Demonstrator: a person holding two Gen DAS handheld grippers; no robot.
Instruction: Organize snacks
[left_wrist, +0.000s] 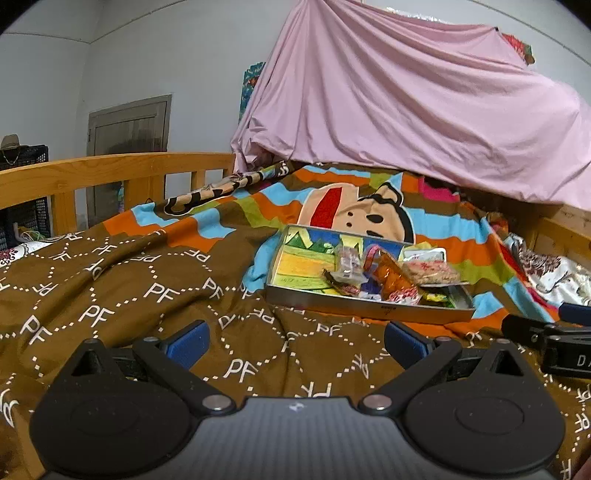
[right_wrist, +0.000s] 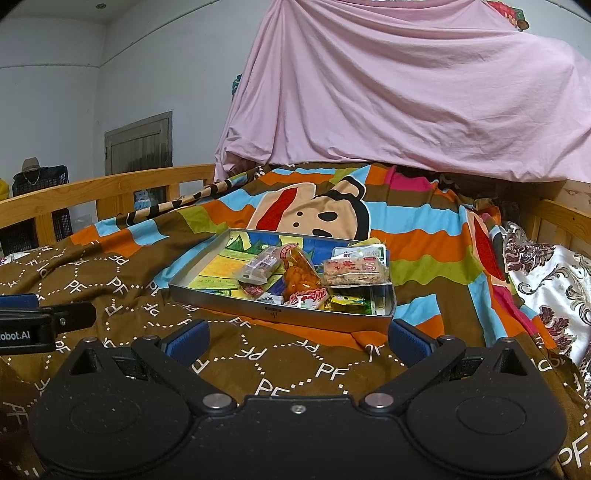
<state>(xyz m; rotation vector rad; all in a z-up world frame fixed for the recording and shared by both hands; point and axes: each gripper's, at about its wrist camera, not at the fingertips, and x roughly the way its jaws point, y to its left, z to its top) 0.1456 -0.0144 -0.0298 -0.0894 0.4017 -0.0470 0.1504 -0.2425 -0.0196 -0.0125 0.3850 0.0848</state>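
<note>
snacks (right_wrist: 295, 275) heaped at right end of metal tray (right_wrist: 221, 301) on brown blanket (right_wrist: 110, 288) | orange packet (right_wrist: 299, 273) upright, contents perhaps nuts | left gripper (left_wrist: 295, 341), right gripper (right_wrist: 297, 341): both jaws wide apart, holding nothing, near tray

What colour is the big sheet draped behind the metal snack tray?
Plain pale pink draped sheet, no pattern; right wrist view shows it best.

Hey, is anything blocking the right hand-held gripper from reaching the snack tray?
Nothing visible does. The right hand-held gripper is open, and only bare blanket lies between it and the snack tray.
</note>
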